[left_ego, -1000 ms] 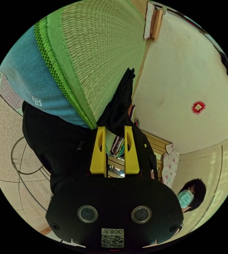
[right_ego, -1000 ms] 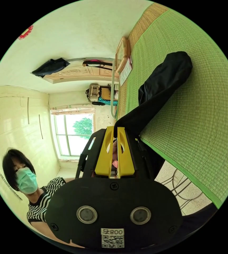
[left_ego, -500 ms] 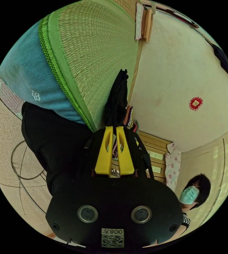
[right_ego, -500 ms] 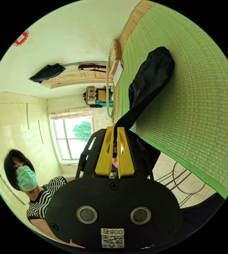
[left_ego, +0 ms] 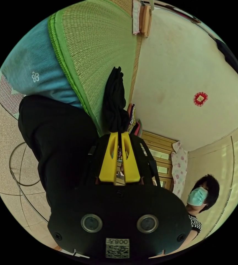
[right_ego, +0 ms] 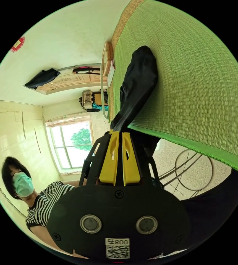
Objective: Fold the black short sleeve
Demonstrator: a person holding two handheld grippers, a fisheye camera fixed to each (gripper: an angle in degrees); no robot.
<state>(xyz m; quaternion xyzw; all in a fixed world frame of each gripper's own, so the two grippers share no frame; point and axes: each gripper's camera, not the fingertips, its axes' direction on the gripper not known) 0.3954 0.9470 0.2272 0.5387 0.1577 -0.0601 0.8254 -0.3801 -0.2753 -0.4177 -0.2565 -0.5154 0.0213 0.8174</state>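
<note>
Left gripper (left_ego: 118, 134), spread a second ago, is now clenching the black short sleeve (left_ego: 114, 96).
Right gripper (right_ego: 119, 133) is gripping the garment too; cloth is running from both jaw tips onto the green mat (right_ego: 196, 82).

A bed covered by a green woven mat (left_ego: 96, 52) takes up the upper left of the left gripper view and the upper right of the right gripper view (right_ego: 196, 82). The mat has a bright green cloth border (left_ego: 69, 80) along its edge. Beneath it, at the left of the left gripper view, a blue sheet (left_ego: 33, 71) with a small white flower mark hangs down the bed's side. The black short sleeve (right_ego: 138, 80) lies on the mat as a long bunched strip, reaching from near the middle of the right gripper view up toward the top. Below the bed is a speckled floor (right_ego: 188, 171) with thin curved lines.
</note>
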